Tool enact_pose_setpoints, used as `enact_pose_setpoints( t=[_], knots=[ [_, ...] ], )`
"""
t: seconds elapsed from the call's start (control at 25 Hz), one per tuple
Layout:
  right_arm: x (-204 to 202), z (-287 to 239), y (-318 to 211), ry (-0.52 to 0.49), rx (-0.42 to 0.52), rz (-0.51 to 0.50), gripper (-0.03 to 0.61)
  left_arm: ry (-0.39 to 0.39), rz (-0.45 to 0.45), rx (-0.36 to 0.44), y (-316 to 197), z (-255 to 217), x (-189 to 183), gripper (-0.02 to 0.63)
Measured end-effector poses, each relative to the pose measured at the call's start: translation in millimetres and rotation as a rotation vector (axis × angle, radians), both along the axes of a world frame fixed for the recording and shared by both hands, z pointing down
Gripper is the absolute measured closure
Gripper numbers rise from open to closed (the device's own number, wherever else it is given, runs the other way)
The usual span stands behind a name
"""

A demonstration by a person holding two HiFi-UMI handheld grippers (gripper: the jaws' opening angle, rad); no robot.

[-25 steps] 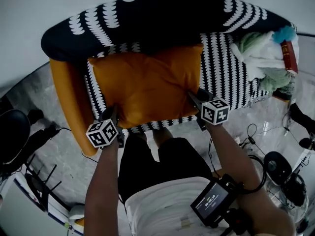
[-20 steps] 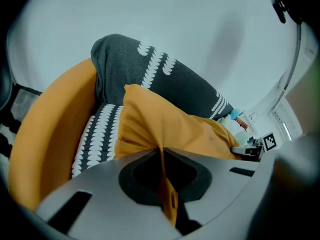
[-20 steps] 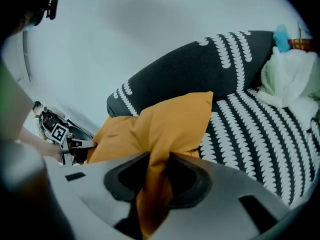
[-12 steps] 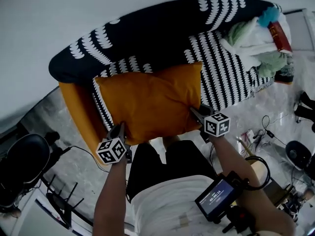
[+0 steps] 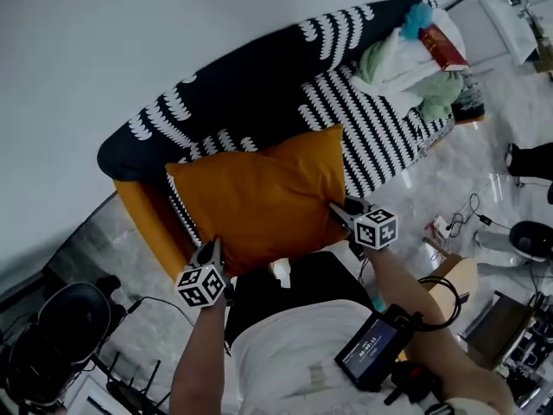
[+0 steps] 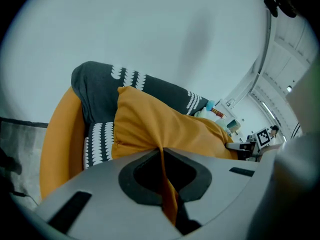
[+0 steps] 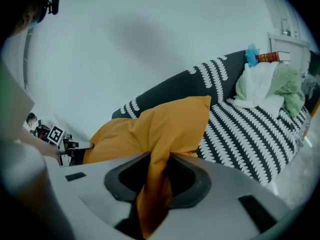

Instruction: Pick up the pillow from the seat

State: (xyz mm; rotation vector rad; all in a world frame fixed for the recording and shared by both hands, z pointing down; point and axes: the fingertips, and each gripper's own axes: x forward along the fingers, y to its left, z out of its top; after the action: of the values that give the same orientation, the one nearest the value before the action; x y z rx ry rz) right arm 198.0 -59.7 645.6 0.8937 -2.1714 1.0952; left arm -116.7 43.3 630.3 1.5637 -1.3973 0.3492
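Left tool (image 5: 210, 249) pinching thin fold of orange pillow (image 5: 259, 195) corner; right tool (image 5: 340, 214) clamped on opposite corner; pillow spans between them over black-and-white sofa seat (image 5: 384, 132)

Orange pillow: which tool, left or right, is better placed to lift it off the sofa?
Right, probably. The right tool clamps a thick bunch of the orange pillow at its corner; the left tool pinches only a thin fold, which could slip.

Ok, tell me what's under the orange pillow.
Below the orange pillow, the black-and-white patterned seat shows along its edges, with the orange armrest beside it. Whatever lies directly beneath its middle is covered.
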Motion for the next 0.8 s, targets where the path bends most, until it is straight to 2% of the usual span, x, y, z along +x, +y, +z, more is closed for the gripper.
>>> enact_pose_setpoints(
  t=[0.2, 0.4, 0.52, 0.68, 0.8],
  knots=[
    [9.0, -24.9, -8.5, 0.002, 0.036, 0.048, 0.465, 0.002, 0.051, 0.051, -18.2, -23.3, 4.7, 0.597],
    [6.7, -54.9, -15.4, -0.015, 0.080, 0.069, 0.465, 0.012, 0.054, 0.077, -28.1, -50.8, -1.0, 0.597],
    [9.0, -68.3, -25.2, -0.021, 0.113, 0.089, 0.463, 0.008, 0.085, 0.103, -40.2, -64.4, -0.1, 0.597],
    [2.9, -111.3, 1.0, -0.031, 0.170, 0.105, 0.463, -0.012, 0.126, 0.157, -15.6, -104.3, -5.1, 0.597],
    [8.4, -131.1, 8.7, -0.034, 0.221, 0.109, 0.468, -0.028, 0.151, 0.197, -9.7, -117.5, 1.3, 0.597]
  ],
)
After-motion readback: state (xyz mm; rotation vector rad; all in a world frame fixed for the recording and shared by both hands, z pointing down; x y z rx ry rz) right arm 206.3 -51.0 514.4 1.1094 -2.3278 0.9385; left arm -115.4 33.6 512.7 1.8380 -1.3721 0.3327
